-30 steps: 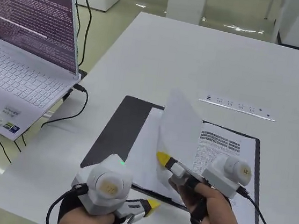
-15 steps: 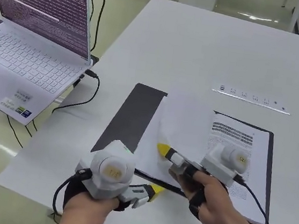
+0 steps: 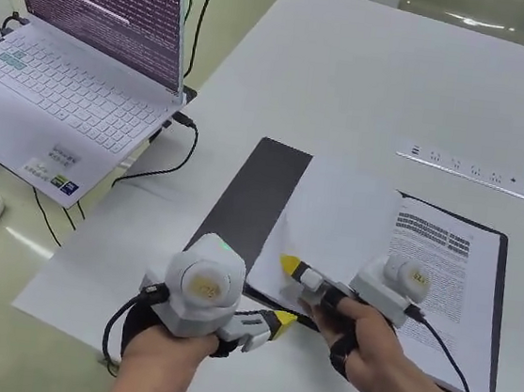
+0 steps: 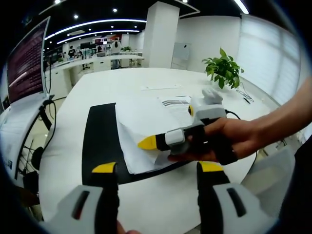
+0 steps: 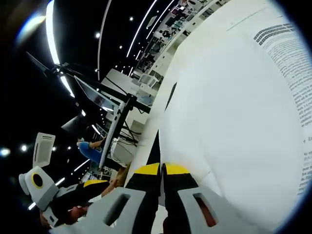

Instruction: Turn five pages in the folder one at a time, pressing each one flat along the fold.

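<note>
A: Where are we in the turn?

B: Near the end of one, by our reading. The right tongs [image 3: 289, 265] are closed tight, yellow tips together, apparently pinching the near left corner of a blank page [image 3: 340, 219]. That page lies over to the left across the open folder [image 3: 247, 199], nearly flat, though the pinched corner looks a little raised off the dark cover.

A: And the left tongs [image 3: 278, 324]?

B: Wide open, holding nothing. They hover above the table [image 3: 352, 74] just in front of the folder's near edge, close beside the right ones.

A: Where does the folder sit?

B: Open on the white table in front of us, with the dark inside cover to the left and a printed sheet [image 3: 447, 274] on the right. The laptop [image 3: 75, 90] is well off to the left.

A: Which of the five pages is this?

B: We cannot tell.

A: What comes next, then?

B: We judge the corner wants releasing so the page settles, then a press along the fold [image 3: 388, 225] — one run from end to end with closed tips. We should go gently — a thin sheet could crease or drag if pushed sideways.
</note>
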